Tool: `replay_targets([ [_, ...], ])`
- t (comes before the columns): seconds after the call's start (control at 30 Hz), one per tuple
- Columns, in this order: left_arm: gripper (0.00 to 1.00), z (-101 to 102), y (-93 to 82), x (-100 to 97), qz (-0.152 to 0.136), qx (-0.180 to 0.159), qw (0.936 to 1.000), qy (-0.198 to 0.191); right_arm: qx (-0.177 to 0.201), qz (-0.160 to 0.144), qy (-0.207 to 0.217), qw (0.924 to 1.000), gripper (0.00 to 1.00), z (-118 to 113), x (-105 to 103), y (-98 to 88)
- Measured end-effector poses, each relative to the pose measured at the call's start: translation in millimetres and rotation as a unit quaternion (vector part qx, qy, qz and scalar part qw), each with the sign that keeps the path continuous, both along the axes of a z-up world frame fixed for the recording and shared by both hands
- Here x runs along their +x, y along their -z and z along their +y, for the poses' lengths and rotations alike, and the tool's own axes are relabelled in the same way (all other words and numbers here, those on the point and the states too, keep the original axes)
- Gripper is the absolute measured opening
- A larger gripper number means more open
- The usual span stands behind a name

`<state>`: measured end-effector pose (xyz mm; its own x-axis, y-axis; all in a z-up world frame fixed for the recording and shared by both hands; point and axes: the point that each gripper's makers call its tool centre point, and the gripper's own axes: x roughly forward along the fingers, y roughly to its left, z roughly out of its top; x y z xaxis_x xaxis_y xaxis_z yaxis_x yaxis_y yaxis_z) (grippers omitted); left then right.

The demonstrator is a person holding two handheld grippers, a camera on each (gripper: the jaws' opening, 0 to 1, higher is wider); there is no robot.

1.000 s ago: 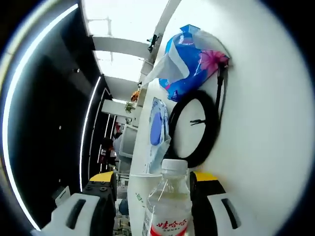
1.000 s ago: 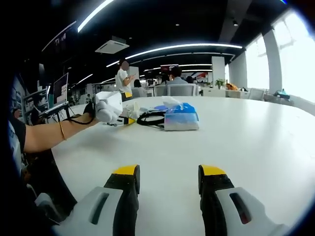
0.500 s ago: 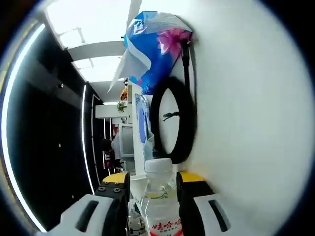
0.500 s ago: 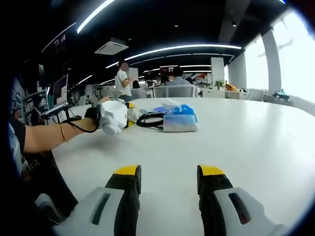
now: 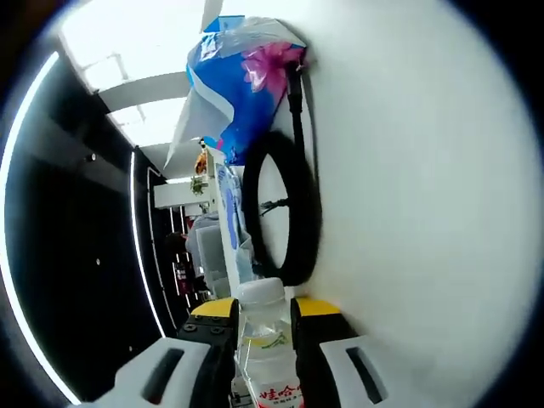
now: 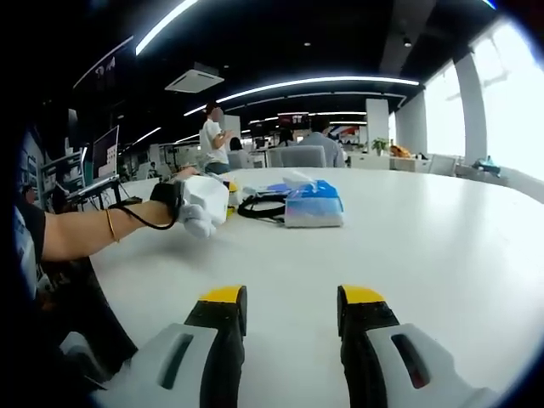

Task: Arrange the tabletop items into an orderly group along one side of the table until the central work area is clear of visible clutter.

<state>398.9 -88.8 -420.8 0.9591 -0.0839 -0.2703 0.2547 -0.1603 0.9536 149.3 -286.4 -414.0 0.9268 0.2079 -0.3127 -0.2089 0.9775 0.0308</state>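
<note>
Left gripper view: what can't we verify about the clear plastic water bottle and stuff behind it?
- Clear plastic water bottle: base cut off by the bottom edge, sides hidden behind the left gripper.
- Black coiled cable: near end hidden behind the bottle cap.
- Blue tissue pack: top cut off by the edge.

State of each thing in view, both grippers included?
left gripper: shut on water bottle
water bottle: capped, between the jaws
right gripper: open, nothing between the jaws
tissue pack: lying on the table, a tissue sticking up from its top
black cable: coiled, next to tissue pack
</note>
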Motion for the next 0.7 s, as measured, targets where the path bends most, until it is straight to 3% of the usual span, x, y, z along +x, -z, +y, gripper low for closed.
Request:
replay_targets([
  [0.1,0.21,0.0,-2.4,0.1,-0.018,-0.020,0.9996,0.006,0.000,-0.004,-0.001,1.0000,0.41,1.7,-0.4,-2.3],
  [0.7,0.20,0.4,-6.3,3.0,-0.036,-0.061,0.9972,0.023,0.003,-0.012,0.001,0.9999,0.37,5.5,-4.8,-9.7],
])
